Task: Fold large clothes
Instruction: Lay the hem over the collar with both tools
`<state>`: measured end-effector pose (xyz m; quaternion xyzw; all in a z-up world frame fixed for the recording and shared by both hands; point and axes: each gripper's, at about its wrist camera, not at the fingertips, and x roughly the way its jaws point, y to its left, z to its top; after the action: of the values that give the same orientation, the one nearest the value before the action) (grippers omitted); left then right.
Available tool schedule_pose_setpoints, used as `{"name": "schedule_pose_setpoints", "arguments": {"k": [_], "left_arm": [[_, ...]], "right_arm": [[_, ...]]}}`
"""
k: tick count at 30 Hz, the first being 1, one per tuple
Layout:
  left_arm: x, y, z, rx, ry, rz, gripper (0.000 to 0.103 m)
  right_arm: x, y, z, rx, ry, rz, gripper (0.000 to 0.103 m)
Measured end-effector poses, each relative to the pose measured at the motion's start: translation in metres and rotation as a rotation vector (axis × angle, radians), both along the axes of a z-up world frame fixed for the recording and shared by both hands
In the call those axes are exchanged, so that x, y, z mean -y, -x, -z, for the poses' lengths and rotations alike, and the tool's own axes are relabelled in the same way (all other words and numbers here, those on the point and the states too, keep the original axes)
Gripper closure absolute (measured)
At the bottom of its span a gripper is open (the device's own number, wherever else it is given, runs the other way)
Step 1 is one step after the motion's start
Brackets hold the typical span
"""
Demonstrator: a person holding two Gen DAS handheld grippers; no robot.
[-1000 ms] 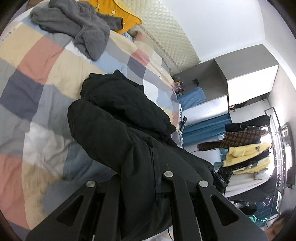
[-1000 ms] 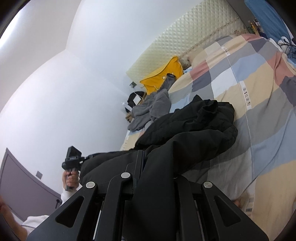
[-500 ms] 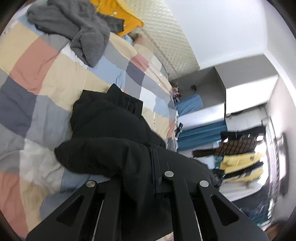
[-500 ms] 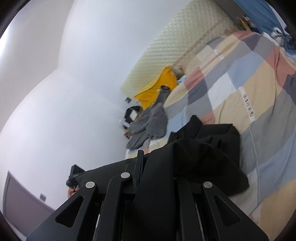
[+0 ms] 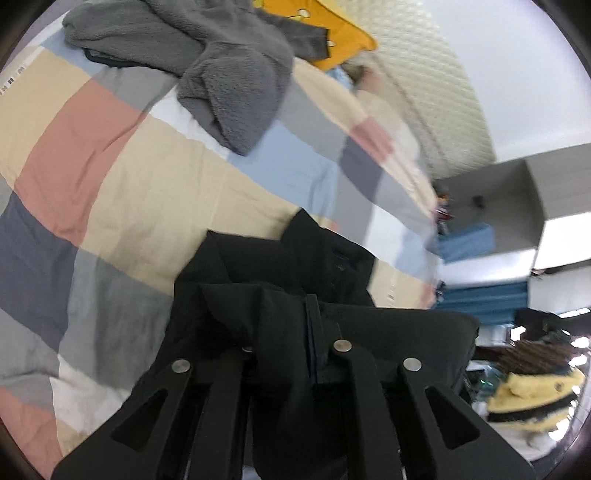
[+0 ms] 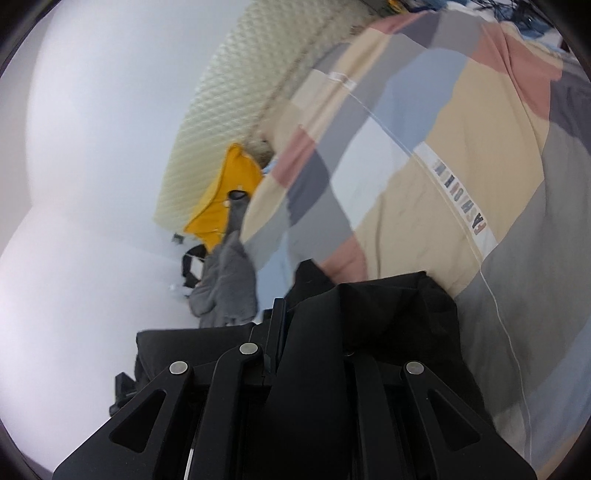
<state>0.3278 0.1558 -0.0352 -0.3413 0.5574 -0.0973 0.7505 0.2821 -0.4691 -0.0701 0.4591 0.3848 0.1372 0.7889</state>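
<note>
Left wrist view: left tool (image 5: 291,354) and right tool (image 6: 306,354) each pinch the black coat (image 5: 325,280), mid-fold over the bed's (image 5: 122,173) near edge; next, lay it flat.

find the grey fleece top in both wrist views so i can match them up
Left wrist: grey fleece top at top centre-left, crumpled on the checked bedspread.
Right wrist: grey fleece top left of centre, at the bed's far edge.
Shared landmark: yellow garment beside it, by the quilted headboard.
</note>
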Motion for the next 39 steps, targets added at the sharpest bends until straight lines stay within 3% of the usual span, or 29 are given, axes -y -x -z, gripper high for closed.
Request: {"name": "schedule_pose_setpoints", "arguments": {"k": [5,13,19,23,28,30,31,32,33,35,36,38,39], "left_arm": [[0.016,-0.034,0.026,-0.067,-0.092,-0.014,0.092],[0.055,-0.09,0.057,-0.073,-0.269,0.03,0.092],[0.07,-0.112,0.082,-0.105,-0.293,0.044,0.092],[0.069,-0.108,0.086,-0.141,-0.257,0.033,0.092],[0.064,-0.09,0.071,-0.158,-0.256,0.041,0.091],[0.055,-0.081,0.067,-0.167,-0.213,0.025,0.087],[0.051,-0.077,0.066,-0.171,-0.197,0.016,0.082],[0.049,-0.072,0.063,-0.172,-0.189,0.009,0.074],[0.043,-0.063,0.058,-0.168,-0.18,0.006,0.069],[0.042,-0.053,0.05,-0.157,-0.186,0.023,0.047],[0.041,-0.046,0.042,-0.149,-0.217,0.043,0.041],[0.041,-0.033,0.021,-0.106,-0.331,0.047,0.022],[0.041,-0.027,0.009,-0.072,-0.368,0.048,0.022]], "right_arm": [[0.002,-0.032,0.041,-0.075,-0.028,0.012,0.095],[0.002,-0.077,0.094,-0.178,-0.002,0.007,0.097],[0.001,-0.089,0.118,-0.209,-0.006,0.002,0.099],[0.003,-0.082,0.118,-0.195,-0.029,0.019,0.098],[0.004,-0.064,0.106,-0.175,-0.069,0.015,0.084],[0.004,-0.055,0.095,-0.173,-0.067,0.007,0.072],[0.005,-0.05,0.09,-0.171,-0.062,0.004,0.055],[0.005,-0.045,0.084,-0.166,-0.056,0.002,0.046],[0.006,-0.038,0.074,-0.157,-0.037,-0.003,0.032],[0.006,-0.029,0.059,-0.144,0.008,-0.012,0.028],[0.007,-0.024,0.048,-0.15,0.064,-0.01,0.028],[0.004,-0.014,0.013,-0.158,0.305,0.008,0.026],[-0.001,-0.011,0.0,-0.147,0.388,0.005,0.025]]}}
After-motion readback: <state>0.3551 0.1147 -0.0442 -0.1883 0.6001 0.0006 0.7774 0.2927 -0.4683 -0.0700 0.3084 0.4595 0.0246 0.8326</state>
